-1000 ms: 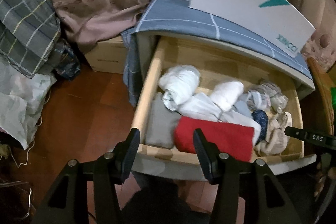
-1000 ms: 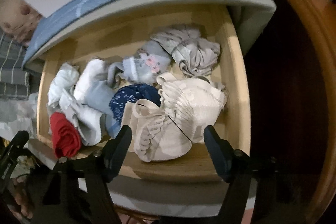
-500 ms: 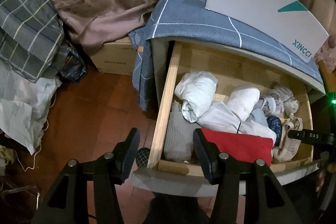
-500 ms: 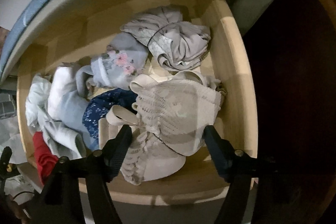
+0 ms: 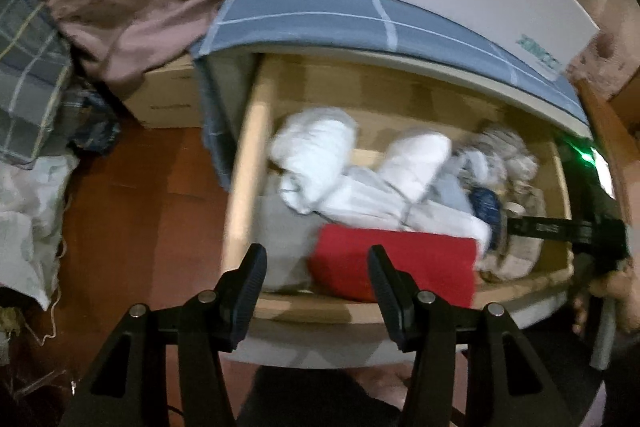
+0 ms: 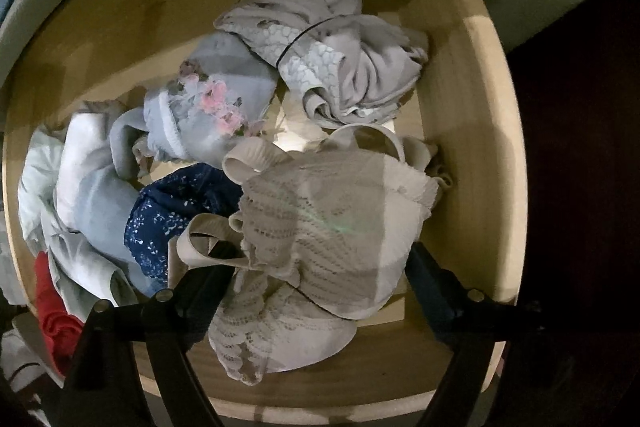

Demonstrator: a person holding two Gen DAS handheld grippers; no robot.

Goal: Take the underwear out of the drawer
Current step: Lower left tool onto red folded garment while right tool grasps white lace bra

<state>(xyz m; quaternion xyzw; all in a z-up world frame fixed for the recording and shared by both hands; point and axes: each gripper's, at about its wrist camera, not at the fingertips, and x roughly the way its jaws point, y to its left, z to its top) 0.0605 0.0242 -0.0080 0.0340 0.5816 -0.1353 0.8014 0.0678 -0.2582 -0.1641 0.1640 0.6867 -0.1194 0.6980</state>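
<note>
Lowered since earlier, right gripper (image 6: 316,259) is set astride cream lace bra (image 6: 332,227) in wooden drawer (image 6: 472,131), jaws opening, left gripper (image 5: 316,277) held apart, empty.

Right tool (image 6: 316,259) opening, left (image 5: 316,267) agape

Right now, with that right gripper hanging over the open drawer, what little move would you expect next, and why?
Probably a short drop further down. The right gripper points down at the cream lace bra, its jaws opening, one finger each side, no pads pressing yet. The bra lies on top at the right end of the drawer, so lowering, then closing, should catch it.
</note>
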